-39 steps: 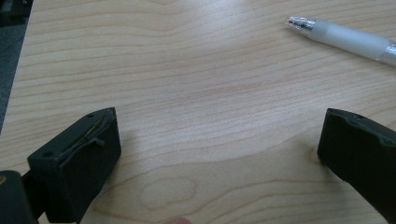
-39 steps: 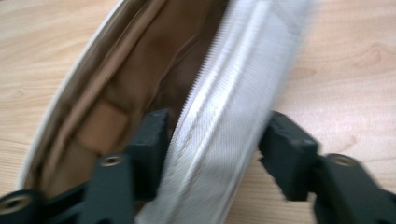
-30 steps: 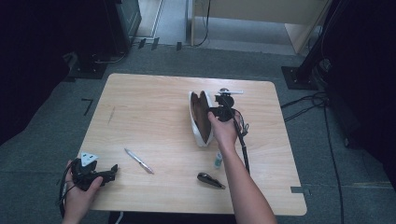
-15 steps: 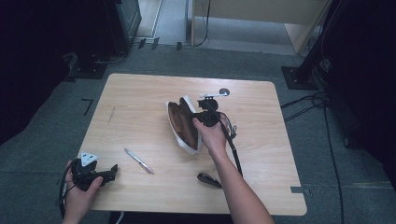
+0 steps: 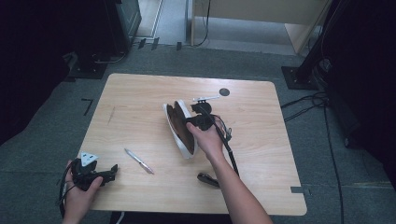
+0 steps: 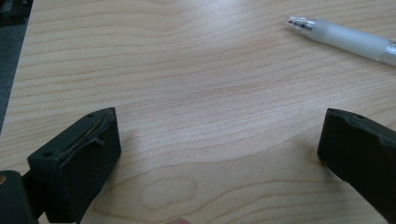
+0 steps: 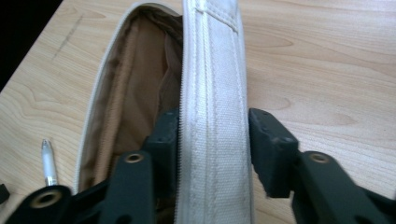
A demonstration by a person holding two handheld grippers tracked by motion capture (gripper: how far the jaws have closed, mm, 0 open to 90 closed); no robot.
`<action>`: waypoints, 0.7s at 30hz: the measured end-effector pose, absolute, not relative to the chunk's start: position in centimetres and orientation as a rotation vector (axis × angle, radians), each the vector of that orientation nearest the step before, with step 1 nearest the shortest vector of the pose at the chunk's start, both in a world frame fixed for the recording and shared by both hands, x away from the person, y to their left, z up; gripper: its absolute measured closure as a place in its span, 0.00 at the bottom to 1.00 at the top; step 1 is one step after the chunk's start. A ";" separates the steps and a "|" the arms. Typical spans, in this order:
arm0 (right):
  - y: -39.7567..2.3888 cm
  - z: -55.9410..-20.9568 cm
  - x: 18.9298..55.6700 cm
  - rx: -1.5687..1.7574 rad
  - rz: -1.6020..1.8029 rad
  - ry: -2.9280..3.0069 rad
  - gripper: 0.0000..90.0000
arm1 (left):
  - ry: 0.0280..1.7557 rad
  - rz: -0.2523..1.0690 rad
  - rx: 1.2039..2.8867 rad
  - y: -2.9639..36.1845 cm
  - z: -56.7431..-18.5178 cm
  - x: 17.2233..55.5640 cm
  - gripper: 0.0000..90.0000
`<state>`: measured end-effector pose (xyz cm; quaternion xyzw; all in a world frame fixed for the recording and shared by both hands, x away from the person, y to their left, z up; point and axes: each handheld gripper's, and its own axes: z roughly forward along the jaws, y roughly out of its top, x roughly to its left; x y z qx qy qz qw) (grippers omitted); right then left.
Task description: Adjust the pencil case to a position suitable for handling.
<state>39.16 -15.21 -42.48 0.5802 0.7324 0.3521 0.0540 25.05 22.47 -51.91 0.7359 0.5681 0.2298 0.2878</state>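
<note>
Surface (image 5: 140, 102): pale wood-grain, standing on grey carpet in a dim room, with dark equipment stands at the back and sides.
Pencil case (image 5: 180, 127): cream canvas with a brown lining, unzipped and gaping, near the middle of the surface; one end points to the far edge, the other to the person.
Right gripper (image 5: 195, 120): held at the case's right side. In the right gripper view one jaw sits inside the opening against the lining, the other outside the cream zipped wall (image 7: 215, 116). The jaws have just been opening; a slim gap shows at the outer jaw, so the wall lies between them unpressed.
Left gripper (image 5: 112, 171): resting at the near-left corner of the surface, jaws released and wide apart, bare wood between them.
Pen (image 5: 138, 161): clear-barrelled, lying between the left gripper and the case, apart from both.
Dark object (image 5: 208, 179): small, by the right forearm, near the front edge.
Round dark disc (image 5: 224, 92): towards the far edge.
</note>
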 end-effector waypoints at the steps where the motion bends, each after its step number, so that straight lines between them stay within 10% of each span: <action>1: -15.3 -42.3 39.0 1.765 1.084 2.218 0.55 | 1.518 0.614 1.964 22.5 -51.9 25.0 0.00; 14: -18.2 -39.2 36.0 1.581 1.190 2.124 0.19 | 1.518 0.613 1.965 22.5 -51.9 25.0 0.00; 21: -19.9 -37.9 33.6 1.445 1.280 2.067 0.22 | 1.518 0.613 1.965 22.5 -51.9 25.1 0.00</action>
